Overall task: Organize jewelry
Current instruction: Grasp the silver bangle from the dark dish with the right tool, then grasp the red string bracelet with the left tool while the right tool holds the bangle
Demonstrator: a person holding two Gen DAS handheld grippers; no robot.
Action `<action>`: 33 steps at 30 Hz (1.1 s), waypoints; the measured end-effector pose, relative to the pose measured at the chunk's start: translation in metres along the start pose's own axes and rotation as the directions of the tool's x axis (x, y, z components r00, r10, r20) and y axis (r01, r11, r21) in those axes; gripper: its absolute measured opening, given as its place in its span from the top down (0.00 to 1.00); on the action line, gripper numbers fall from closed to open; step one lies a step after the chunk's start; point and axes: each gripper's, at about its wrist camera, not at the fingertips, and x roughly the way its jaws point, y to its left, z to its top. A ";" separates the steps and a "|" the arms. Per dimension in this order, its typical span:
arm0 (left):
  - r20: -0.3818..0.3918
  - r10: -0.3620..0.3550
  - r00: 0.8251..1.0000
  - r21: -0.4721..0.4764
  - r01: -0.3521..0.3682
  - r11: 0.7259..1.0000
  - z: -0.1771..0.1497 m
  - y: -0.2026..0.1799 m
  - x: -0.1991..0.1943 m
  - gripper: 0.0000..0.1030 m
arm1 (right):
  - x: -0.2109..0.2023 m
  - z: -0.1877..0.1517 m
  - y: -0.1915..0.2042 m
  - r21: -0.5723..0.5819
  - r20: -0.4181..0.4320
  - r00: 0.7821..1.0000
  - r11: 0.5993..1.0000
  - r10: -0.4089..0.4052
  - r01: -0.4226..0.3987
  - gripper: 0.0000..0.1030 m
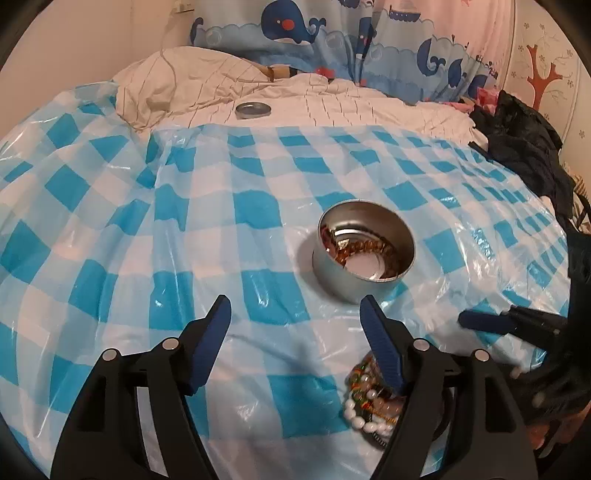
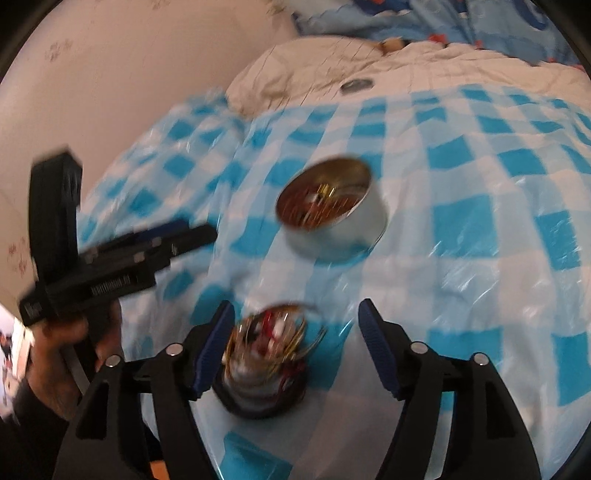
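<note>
A round silver tin (image 1: 364, 251) stands on the blue-and-white checked plastic sheet (image 1: 184, 229) and holds amber bead jewelry. It also shows, blurred, in the right wrist view (image 2: 332, 214). A pile of pearl and coloured bead jewelry (image 1: 369, 402) lies by my left gripper's right finger; in the right wrist view it looks like a heap on a small container (image 2: 269, 354). My left gripper (image 1: 295, 317) is open and empty, short of the tin. My right gripper (image 2: 295, 325) is open and empty, with the heap just by its left finger.
A tin lid (image 1: 253, 109) lies on the white bedding (image 1: 295, 96) at the back. Dark clothes (image 1: 528, 147) are piled at the right edge. A whale-print curtain (image 1: 332, 33) hangs behind. The right gripper's fingers (image 1: 491, 321) reach in from the right.
</note>
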 end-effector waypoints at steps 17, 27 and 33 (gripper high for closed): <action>-0.002 0.016 1.000 -0.026 -0.016 1.000 0.000 0.015 -0.005 0.27 | 0.039 -0.003 0.002 0.006 -0.061 0.998 1.000 0.028 -0.028 0.43; -0.077 -0.053 0.996 0.066 0.058 0.996 -0.011 -0.009 0.013 0.25 | -0.010 0.016 -0.044 0.159 0.091 0.996 0.987 0.023 -0.037 0.43; -0.132 -0.103 0.986 0.161 0.123 0.979 -0.025 -0.041 0.027 0.23 | -0.009 0.012 -0.060 0.214 0.073 0.997 0.976 0.013 -0.028 0.43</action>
